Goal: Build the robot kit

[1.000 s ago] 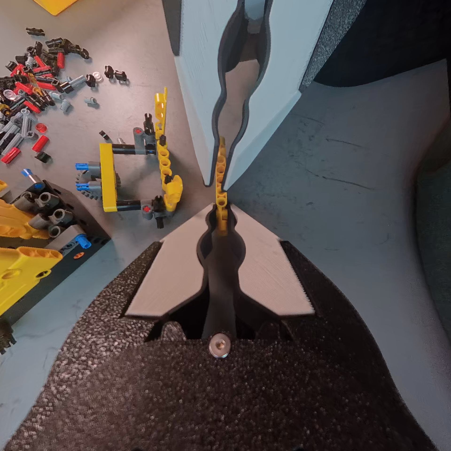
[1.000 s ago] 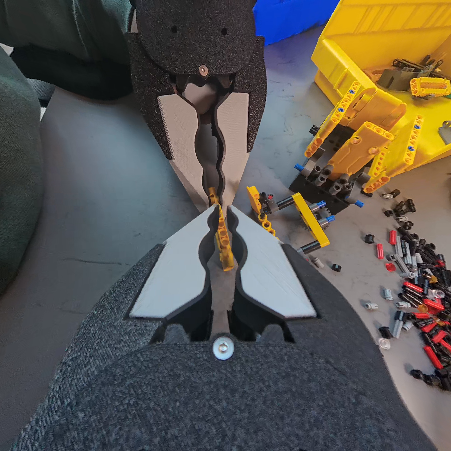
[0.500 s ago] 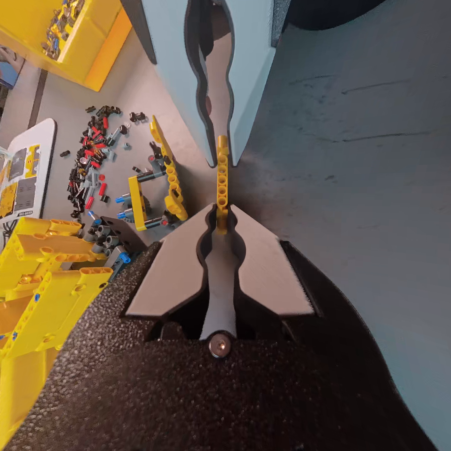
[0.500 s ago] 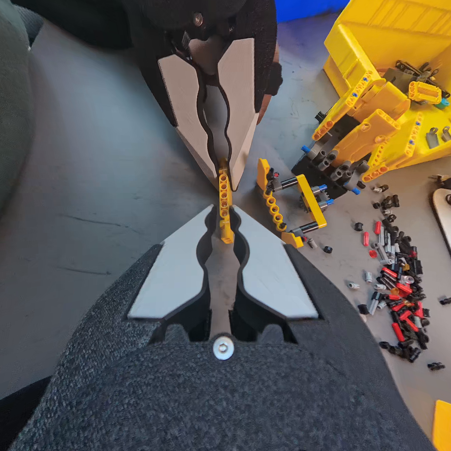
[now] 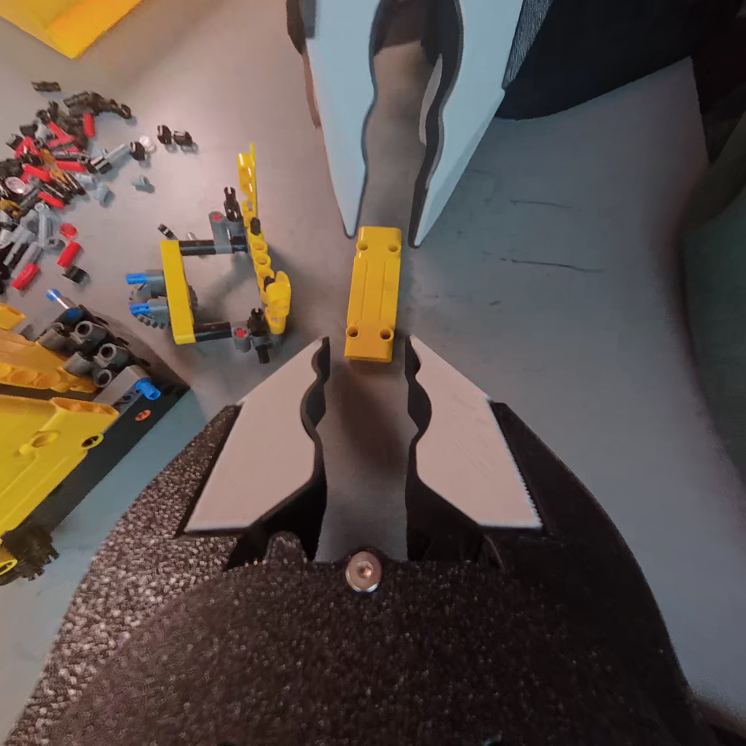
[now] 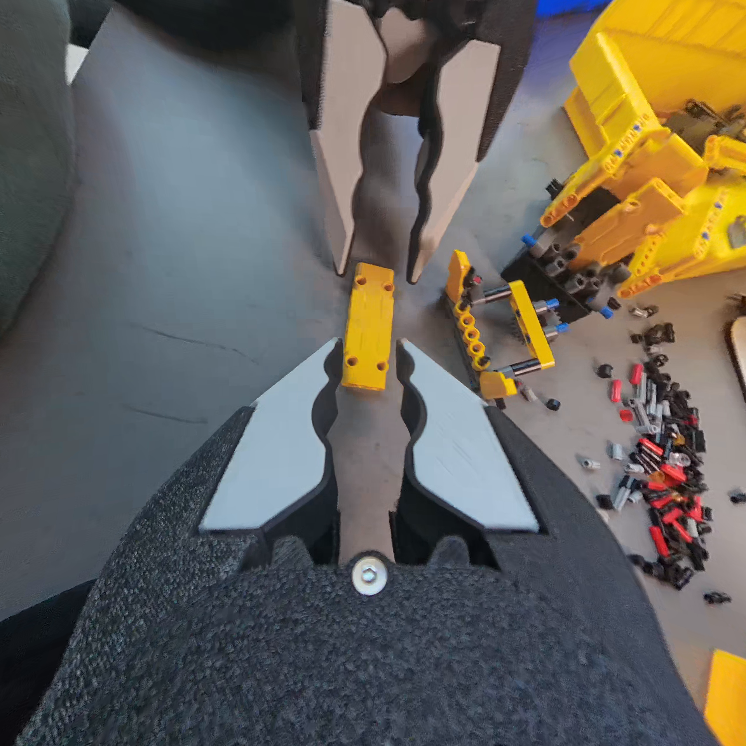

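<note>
Both jaws have let go since a second ago: the yellow panel (image 5: pixel 373 294), then pinched on edge between the two tools, now lies flat on the grey tabletop (image 5: pixel 545 323), its four corner holes facing up.

One left hand-held gripper (image 5: pixel 367 345) is spread wide, its tips flanking the near end of the panel without touching it. One right hand-held gripper (image 6: pixel 367 343) is likewise spread, its tips either side of the opposite end; neither holds anything. In each wrist view the other tool shows at the far end of the panel, jaws apart.

By my reading this is a release just finished, with the piece laid down between the two tools. No goal is stated, so what follows cannot be said.

Counted: two grippers, one loose yellow panel, one small frame assembly (image 5: pixel 226 282) of yellow beams, black axles and blue pins just left of the panel in the left view. Beyond it stand one larger yellow and black model (image 6: pixel 629 226) and one yellow bin (image 6: pixel 666 68). One scattered pile of small pins (image 6: pixel 666 464), red, black and grey, is too many and too blurred to count.
</note>
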`<state>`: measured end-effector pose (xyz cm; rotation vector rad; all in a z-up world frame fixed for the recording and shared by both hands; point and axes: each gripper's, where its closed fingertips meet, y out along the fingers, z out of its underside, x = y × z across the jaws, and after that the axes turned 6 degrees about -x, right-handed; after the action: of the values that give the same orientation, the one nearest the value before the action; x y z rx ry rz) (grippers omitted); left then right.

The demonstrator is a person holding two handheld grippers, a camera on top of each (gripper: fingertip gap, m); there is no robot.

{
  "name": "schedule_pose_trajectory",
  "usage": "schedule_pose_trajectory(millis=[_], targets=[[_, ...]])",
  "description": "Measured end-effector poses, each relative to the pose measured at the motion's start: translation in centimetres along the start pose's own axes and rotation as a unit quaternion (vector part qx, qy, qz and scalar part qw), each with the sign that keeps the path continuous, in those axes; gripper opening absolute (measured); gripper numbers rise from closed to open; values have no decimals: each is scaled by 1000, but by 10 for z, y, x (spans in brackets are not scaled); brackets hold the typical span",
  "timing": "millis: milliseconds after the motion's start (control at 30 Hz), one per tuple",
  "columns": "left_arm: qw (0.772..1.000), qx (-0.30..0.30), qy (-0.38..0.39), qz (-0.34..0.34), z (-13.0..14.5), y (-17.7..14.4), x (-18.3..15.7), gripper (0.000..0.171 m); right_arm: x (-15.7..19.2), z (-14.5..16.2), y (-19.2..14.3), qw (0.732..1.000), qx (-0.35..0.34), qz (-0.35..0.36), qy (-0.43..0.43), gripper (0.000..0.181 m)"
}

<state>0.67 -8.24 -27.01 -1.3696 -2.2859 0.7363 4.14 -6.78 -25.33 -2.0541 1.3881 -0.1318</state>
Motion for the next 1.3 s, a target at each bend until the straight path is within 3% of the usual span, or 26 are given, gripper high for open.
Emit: schedule_pose_trajectory(millis=[100,267,400,633,800,933,1100,1300], targets=[[1000,0,-23,5,1,4,-1,38,-16,11,-5,998,9,23,53,34],[1000,6,-20,7,1,5,-4,31,-36,-1,-19,987,-63,33,146,37],[1000,6,-10,1,0,6,-4,30,-57,-2,-30,970,-94,67,216,53],[1000,-5,-17,-7,-2,6,1,31,-87,6,-45,950,-110,151,250,79],[1000,-13,-19,-14,-4,5,4,31,-94,12,-46,947,-106,167,254,58],[999,-18,-19,-19,-6,3,5,30,-102,17,-51,941,-117,190,255,8],[999,-24,-21,-23,-9,2,7,30,-117,23,-64,929,-111,241,258,0],[998,-28,-38,-31,-9,2,12,28,-123,36,-70,936,-59,271,216,0]])
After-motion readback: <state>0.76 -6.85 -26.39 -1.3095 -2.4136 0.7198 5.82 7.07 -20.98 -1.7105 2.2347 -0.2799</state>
